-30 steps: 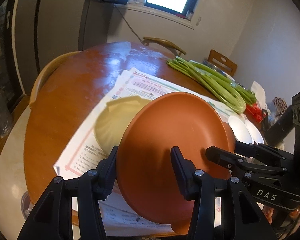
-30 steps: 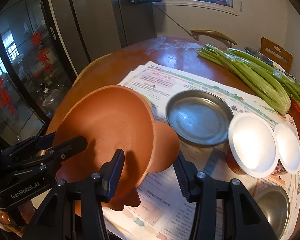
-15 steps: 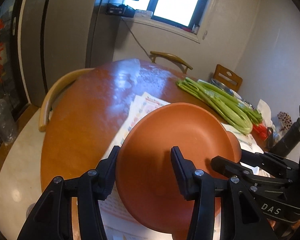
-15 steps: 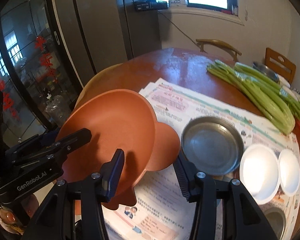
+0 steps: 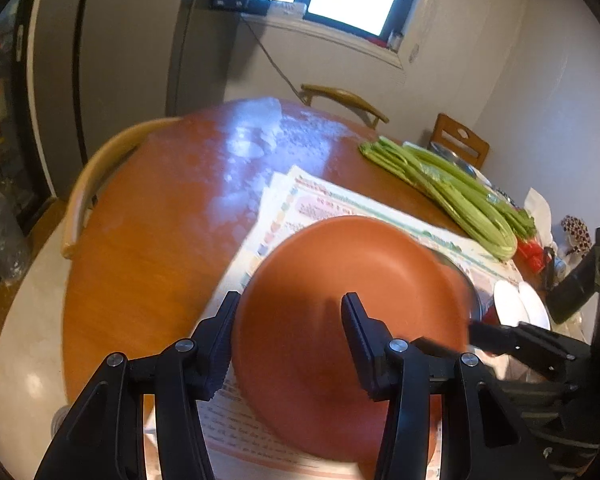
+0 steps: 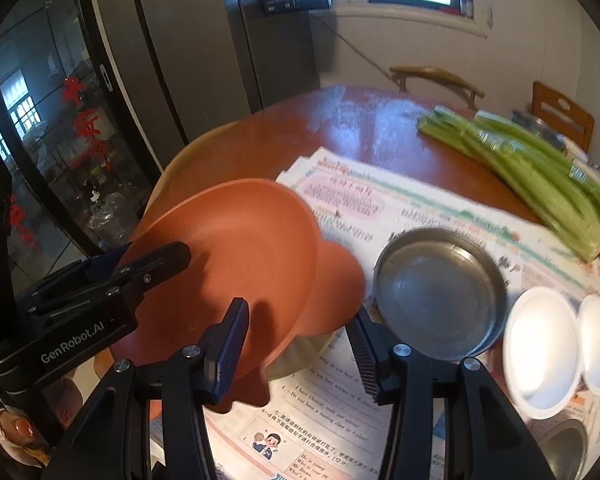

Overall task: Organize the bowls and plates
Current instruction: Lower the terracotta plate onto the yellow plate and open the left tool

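- Step in hand, as I judge it: both claws carry one terracotta-orange plate [image 6: 236,264], tilted, above the newspaper [image 6: 380,216]-covered surface [image 5: 148,224].
- The left claw [image 5: 288,344] pinches the plate's near rim, one finger on each face; in the right wrist view it enters from the left of the frame and grips the plate's left edge.
- The right claw [image 6: 300,344] straddles the plate's eared lower edge. Its fingers look apart, yet the plate sits between them, so I take it as pinching the plate.
- A pale yellow dish [image 6: 300,350] peeks out under the plate's lower edge, at the frame's centre; whether they touch I cannot tell.
- The next move probably calls for levelling the plate and lowering it onto a stack, perhaps that yellow dish, then freeing one claw at a time.
- Edges: a steel bowl [image 6: 440,292] lies just beside the plate's right ear; two white bowls [image 6: 540,344] stand further right, near the frame's lower right.
- Celery [image 6: 520,168] lies along the upper right, well apart.
- Open room: bare wood at the upper centre and left in the left wrist view; a chair back [image 5: 96,176] curves at the surface's left edge.
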Tool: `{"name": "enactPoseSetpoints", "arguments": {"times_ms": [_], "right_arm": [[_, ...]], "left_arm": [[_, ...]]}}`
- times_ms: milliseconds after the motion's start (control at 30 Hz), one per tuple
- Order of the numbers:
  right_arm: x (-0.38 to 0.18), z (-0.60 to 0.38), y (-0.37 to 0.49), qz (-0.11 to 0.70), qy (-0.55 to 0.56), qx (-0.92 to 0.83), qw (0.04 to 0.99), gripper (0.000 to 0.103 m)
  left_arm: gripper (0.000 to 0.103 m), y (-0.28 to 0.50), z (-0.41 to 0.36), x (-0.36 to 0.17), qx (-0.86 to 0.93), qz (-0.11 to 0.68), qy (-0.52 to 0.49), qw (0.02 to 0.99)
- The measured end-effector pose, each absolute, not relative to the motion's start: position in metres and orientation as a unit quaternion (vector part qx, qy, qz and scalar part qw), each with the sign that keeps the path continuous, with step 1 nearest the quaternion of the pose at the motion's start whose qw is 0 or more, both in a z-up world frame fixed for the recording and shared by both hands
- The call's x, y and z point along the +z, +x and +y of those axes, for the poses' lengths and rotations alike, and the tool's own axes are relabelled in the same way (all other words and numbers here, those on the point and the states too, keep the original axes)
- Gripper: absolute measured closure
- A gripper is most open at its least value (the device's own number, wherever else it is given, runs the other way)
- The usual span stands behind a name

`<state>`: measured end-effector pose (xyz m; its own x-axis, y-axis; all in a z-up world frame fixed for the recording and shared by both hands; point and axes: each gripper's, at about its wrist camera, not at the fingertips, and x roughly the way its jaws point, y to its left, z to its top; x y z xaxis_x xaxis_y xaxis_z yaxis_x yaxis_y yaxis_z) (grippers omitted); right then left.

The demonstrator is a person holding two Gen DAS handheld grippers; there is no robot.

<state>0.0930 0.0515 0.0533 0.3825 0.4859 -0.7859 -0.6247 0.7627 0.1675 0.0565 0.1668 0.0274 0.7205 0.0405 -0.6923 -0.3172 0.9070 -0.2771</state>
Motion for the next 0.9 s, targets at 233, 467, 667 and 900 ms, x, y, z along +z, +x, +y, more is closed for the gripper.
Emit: {"name": "enactPoseSetpoints", "arguments": {"times_ms": [233, 467, 667, 900], "right_arm": [[0.028, 0.063, 0.097, 0.459, -0.103, 0.325, 0.82, 0.053], [0.017, 0.071, 0.093, 0.464, -0.111, 0.33, 0.814, 0.053], [0.014, 0.073, 0.088, 0.463, -0.119, 0.321, 0.818, 0.053], [0.013, 0.073, 0.081, 0.461, -0.128, 0.326, 0.815, 0.052]], "left_arm": [[0.051, 0.068, 0.166, 0.006, 0.108, 0.384, -0.185, 0.898], [0.051, 0.072, 0.176, -0.002, 0.129, 0.385, -0.18, 0.896], [0.051, 0.078, 0.179, -0.01, 0.138, 0.391, -0.176, 0.893], [0.051, 0.076, 0.182, -0.018, 0.147, 0.397, -0.177, 0.889]]}}
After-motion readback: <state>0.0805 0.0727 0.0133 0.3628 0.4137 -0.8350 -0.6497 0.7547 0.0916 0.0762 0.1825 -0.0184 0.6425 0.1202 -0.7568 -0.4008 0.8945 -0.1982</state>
